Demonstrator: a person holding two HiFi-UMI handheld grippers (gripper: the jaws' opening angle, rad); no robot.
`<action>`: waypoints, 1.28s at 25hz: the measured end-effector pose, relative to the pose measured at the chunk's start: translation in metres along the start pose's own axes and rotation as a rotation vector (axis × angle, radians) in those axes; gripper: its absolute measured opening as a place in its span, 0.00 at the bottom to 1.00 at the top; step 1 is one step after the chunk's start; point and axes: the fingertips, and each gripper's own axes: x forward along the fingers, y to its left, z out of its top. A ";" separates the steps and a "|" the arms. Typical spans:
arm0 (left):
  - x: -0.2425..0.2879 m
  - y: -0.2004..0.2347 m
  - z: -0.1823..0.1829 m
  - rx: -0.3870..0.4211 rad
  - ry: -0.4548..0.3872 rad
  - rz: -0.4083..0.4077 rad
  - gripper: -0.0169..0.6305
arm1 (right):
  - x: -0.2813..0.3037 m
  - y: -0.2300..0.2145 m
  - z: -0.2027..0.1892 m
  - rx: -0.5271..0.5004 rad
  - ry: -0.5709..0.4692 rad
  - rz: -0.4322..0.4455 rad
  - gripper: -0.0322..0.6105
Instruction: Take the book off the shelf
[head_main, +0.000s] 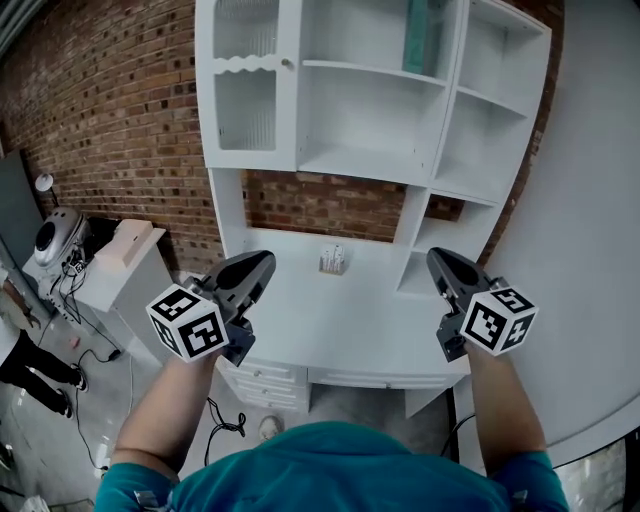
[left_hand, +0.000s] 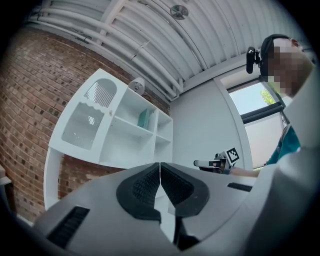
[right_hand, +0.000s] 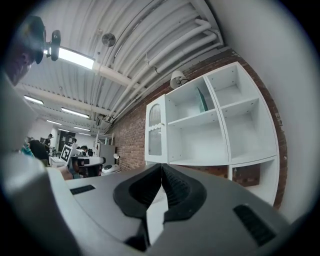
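The book (head_main: 418, 35), thin and teal, is seen standing upright in the top middle compartment of the white shelf (head_main: 365, 165), close to that compartment's right wall. The left gripper (head_main: 260, 265) and right gripper (head_main: 442, 260) are held well below it, before the shelf's lower counter, each with jaws pressed together on nothing. The book is judged light, stiff and smooth-covered, so slippery; it is best pinched across its front edge.
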 end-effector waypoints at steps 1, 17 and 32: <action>0.005 0.013 0.000 0.002 -0.003 -0.017 0.06 | 0.012 -0.002 0.001 -0.007 -0.007 -0.012 0.09; 0.065 0.209 0.025 0.007 0.033 -0.200 0.06 | 0.193 -0.014 0.026 -0.039 -0.064 -0.162 0.09; 0.144 0.242 0.050 0.057 0.017 -0.215 0.06 | 0.239 -0.079 0.062 -0.071 -0.064 -0.183 0.09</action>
